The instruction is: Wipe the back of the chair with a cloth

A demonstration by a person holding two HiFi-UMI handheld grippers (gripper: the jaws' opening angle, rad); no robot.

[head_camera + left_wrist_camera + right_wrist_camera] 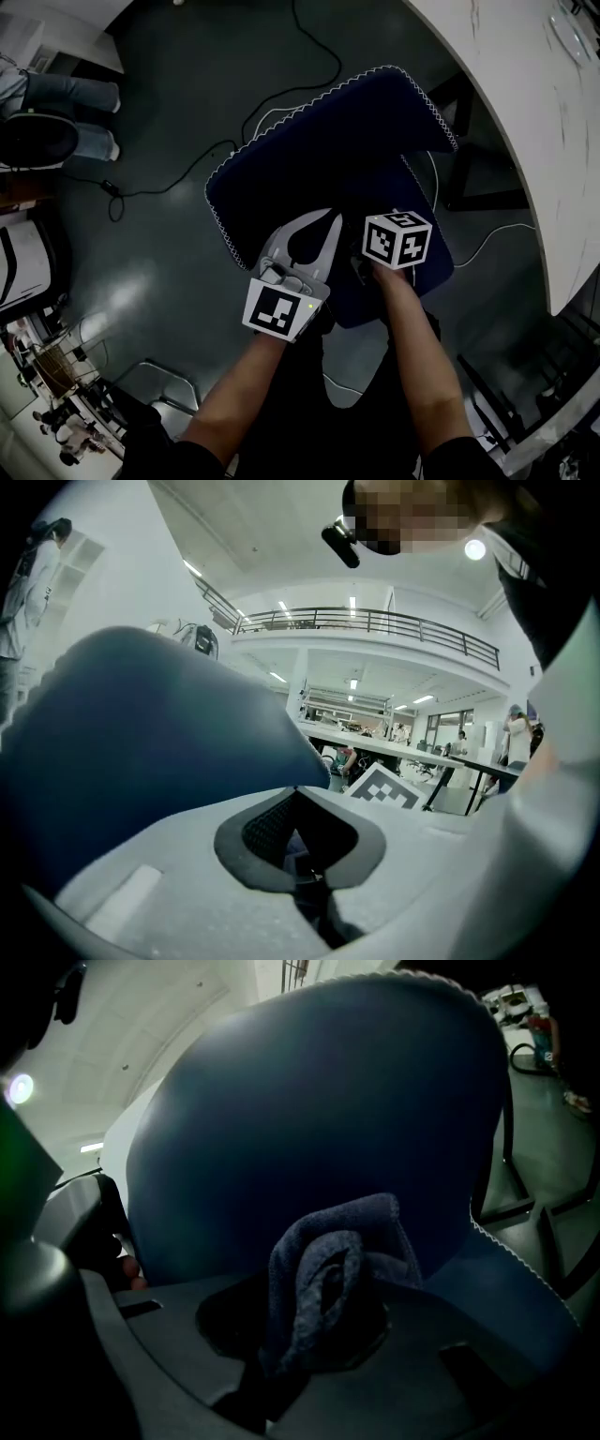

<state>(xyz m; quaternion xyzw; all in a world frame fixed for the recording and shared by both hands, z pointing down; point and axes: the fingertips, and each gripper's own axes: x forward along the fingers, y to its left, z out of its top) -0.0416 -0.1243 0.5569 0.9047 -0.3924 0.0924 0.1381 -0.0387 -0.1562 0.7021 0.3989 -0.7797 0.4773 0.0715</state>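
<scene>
**Over the blue chair: cloth pinched on the right, nothing on the left**

Below your head camera sits the dark blue chair (328, 131), white stitching running round its edge, and both your forearms reach down over it. Your right gripper (323, 1335) has its jaws closed on the cloth (330, 1269), a dark blue towel bunched into a thick fold that bulges up and out past the jaw tips. Straight ahead of that fold the chair back (319, 1119) fills nearly all of the right gripper view. The cloth is right up against it in the picture, though I can't tell whether it actually touches. The seat, with its stitched rim, drops away at lower right in that view.

Your left gripper (328, 217) is the pale grey one, just beside the right. Its jaws meet at the tips, with nothing that I can make out between them. In the left gripper view the blue upholstery looms close at the left, and the right gripper's marker cube (384, 794) peeks over the jaw tips.

Around you, cables (111, 187) snake across the dark floor (169, 75) beyond the chair. A white, curved table (525, 141) sweeps down your right side, close to the chair. At far upper left a seated person's legs (56, 103) show, well apart from your hands.
</scene>
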